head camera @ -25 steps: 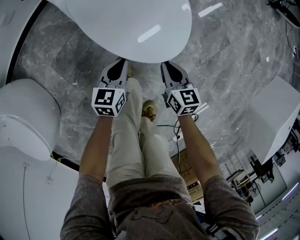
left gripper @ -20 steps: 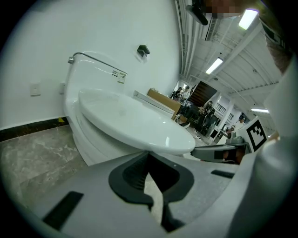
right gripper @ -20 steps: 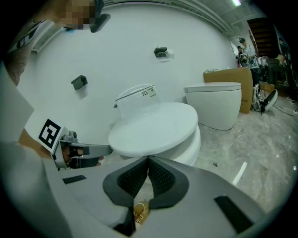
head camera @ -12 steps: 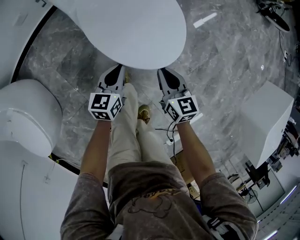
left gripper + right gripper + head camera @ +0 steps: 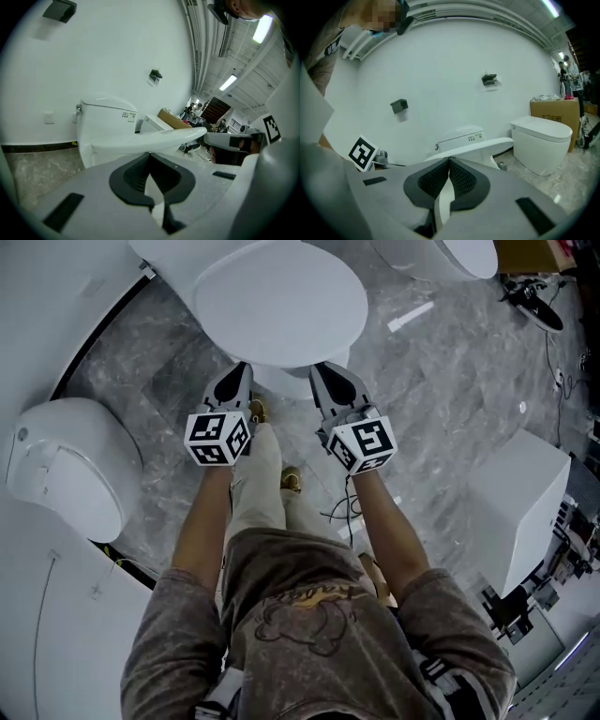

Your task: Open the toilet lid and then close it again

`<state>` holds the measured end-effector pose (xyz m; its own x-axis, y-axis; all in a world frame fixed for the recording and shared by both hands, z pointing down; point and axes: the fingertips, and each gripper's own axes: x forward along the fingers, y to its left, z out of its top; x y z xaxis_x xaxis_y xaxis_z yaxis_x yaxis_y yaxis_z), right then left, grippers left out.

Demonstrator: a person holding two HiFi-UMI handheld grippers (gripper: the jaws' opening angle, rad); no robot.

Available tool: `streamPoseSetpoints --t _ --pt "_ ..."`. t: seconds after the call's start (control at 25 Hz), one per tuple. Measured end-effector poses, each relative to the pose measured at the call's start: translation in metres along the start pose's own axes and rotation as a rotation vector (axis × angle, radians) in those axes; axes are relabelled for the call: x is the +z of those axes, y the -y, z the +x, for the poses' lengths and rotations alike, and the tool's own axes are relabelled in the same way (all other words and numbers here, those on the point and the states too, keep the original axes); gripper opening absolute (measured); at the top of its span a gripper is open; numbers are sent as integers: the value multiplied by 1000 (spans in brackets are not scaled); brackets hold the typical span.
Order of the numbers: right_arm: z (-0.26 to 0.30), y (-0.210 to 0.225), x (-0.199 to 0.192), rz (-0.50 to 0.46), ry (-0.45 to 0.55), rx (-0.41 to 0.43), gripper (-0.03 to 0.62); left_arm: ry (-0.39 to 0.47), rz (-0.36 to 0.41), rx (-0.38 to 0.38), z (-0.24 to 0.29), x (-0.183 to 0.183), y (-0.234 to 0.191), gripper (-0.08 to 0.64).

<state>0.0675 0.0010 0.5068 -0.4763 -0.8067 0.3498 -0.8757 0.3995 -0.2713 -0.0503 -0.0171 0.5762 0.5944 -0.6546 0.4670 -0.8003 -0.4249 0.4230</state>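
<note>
Head view: toilet lid [image 5: 281,301] now lifted higher (front edge raised).

Left gripper [image 5: 149,155] jaws together, nothing between them. White toilet lid [image 5: 159,138] edge-on just beyond, tank [image 5: 107,117] behind

Glossy smooth toilet lid [image 5: 279,301] w/ polished marble-look floor [image 5: 450,362].

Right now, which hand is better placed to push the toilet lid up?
Right, I'd guess, but only just. The left gripper and right gripper are both shut under the front rim of the lid. The right one faces the tank squarely; the left sees it off to one side.
</note>
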Motion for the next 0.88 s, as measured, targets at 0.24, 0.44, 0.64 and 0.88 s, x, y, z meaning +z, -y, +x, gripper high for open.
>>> streamPoseSetpoints --t 0.24,0.44,0.64,0.88 --pt "38 -12 60 -16 -2 26 28 -10 -13 -1 -2 54 -18 8" --pt "68 -18 96 -34 5 34 28 -9 -15 -10 2 87 -33 8" --pt "94 -19 125 -41 12 70 28 8 -36 15 7 115 -44 8" --pt "133 -20 155 -61 3 140 28 38 -62 79 18 145 -66 9"
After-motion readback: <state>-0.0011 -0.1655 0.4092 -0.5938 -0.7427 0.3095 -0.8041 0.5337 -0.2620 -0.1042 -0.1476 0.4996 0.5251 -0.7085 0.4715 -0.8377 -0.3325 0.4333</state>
